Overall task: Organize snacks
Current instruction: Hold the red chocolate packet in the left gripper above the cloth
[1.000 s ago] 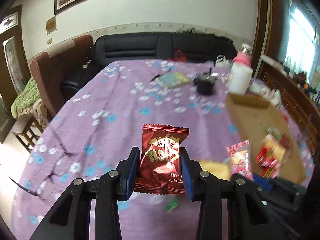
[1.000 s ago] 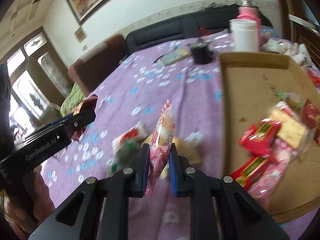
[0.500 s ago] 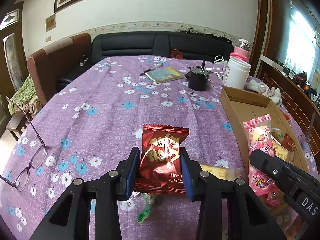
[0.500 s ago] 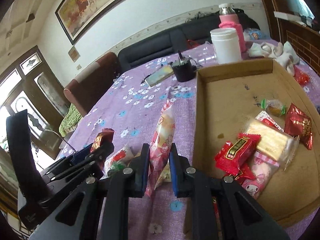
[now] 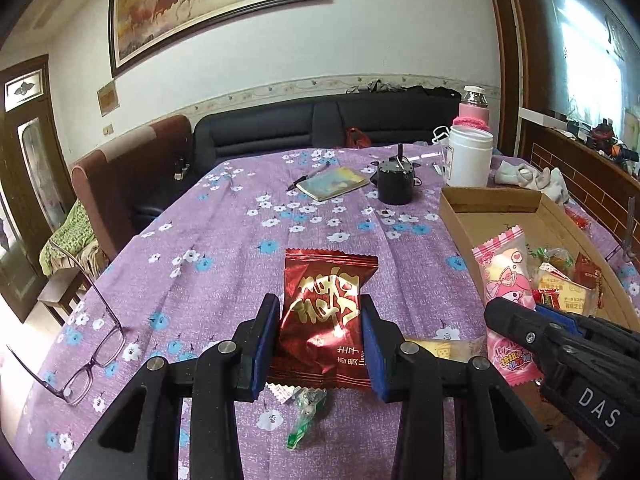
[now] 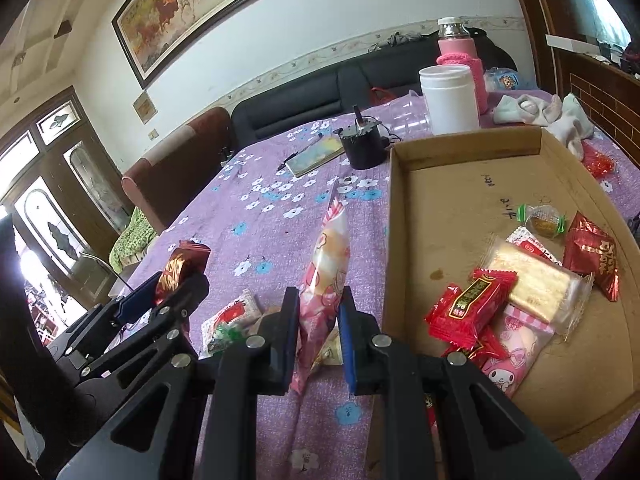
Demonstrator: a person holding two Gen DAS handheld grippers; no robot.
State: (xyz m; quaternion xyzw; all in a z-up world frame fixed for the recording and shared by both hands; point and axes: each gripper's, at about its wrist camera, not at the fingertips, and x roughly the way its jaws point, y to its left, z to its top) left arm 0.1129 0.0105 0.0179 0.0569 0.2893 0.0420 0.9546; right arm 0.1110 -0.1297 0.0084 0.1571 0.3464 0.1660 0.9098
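**A:** Purple flowered cloth over the whole table (image 5: 224,248), a black sofa behind it, and the cardboard tray (image 6: 460,148) sitting on the right side of both views. Which step is this?

**B:** Mid-carry, I'd judge. Both tools are loaded and neither packet is in the tray yet. The left gripper (image 5: 320,340) has its blue pads clamped on the flanks of a red foil packet (image 5: 326,308), which stands upright at the centre of the left wrist view, clear of the cloth.

**A:** And the other one?

**B:** The right gripper (image 6: 319,332) is pinched narrow on a pink cartoon packet (image 6: 326,276), held edge-on so it rises as a thin strip up the middle of the right wrist frame. The tray's near left wall is just to the right of that packet, so it hangs over the cloth, not over cardboard.

**A:** So what does the next move need?

**B:** Swing each packet rightward past the wall, get it over bare cardboard in the upper part of the tray, then let go. The lower right of the tray already holds a pile: red packets (image 6: 472,304), a clear-wrapped biscuit (image 6: 532,280), a green-ended candy (image 6: 542,218).

**A:** Anything left on the cloth?

**B:** Yes, a green-wrapped sweet (image 5: 306,412) low in the left wrist view, under the held red packet, and a yellow packet (image 5: 444,348) beside it
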